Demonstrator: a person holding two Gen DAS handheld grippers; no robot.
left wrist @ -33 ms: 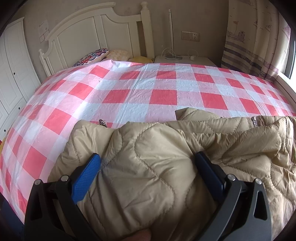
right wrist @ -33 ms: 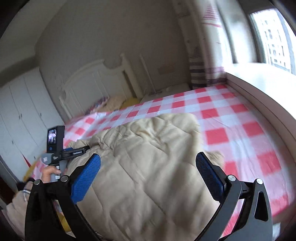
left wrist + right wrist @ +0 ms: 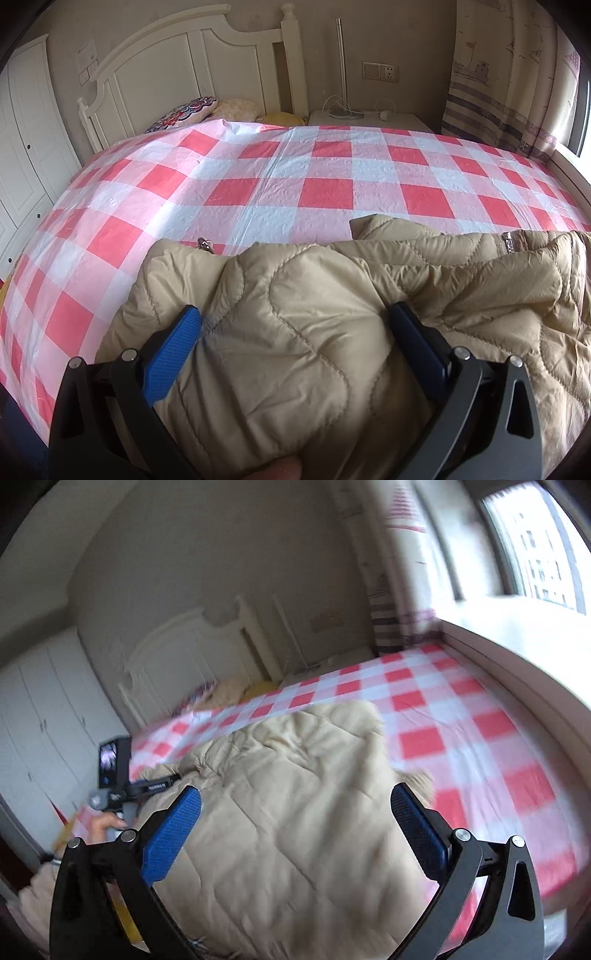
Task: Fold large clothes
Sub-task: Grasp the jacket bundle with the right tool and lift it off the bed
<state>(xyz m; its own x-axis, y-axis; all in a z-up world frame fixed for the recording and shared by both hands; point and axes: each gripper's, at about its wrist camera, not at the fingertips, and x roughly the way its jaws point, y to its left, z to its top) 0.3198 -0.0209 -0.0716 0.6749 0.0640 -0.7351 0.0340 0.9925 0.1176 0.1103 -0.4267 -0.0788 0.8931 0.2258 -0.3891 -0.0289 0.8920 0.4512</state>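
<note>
On the bed (image 3: pixel 280 192), at its foot end far from the headboard (image 3: pixel 192 70), the quilted beige jacket (image 3: pixel 332 317) lies bunched, with nothing visibly changed. The left claw (image 3: pixel 295 325) is wide open around a thick fold without pinching it. The right claw (image 3: pixel 295 805), blurred, hovers open and empty above the jacket, so the folding seems only beginning.

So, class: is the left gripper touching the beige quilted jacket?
Touching. In the left wrist view, the left gripper has the beige quilted jacket bunched between its open fingers, with fabric pressing against both blue pads.
</note>
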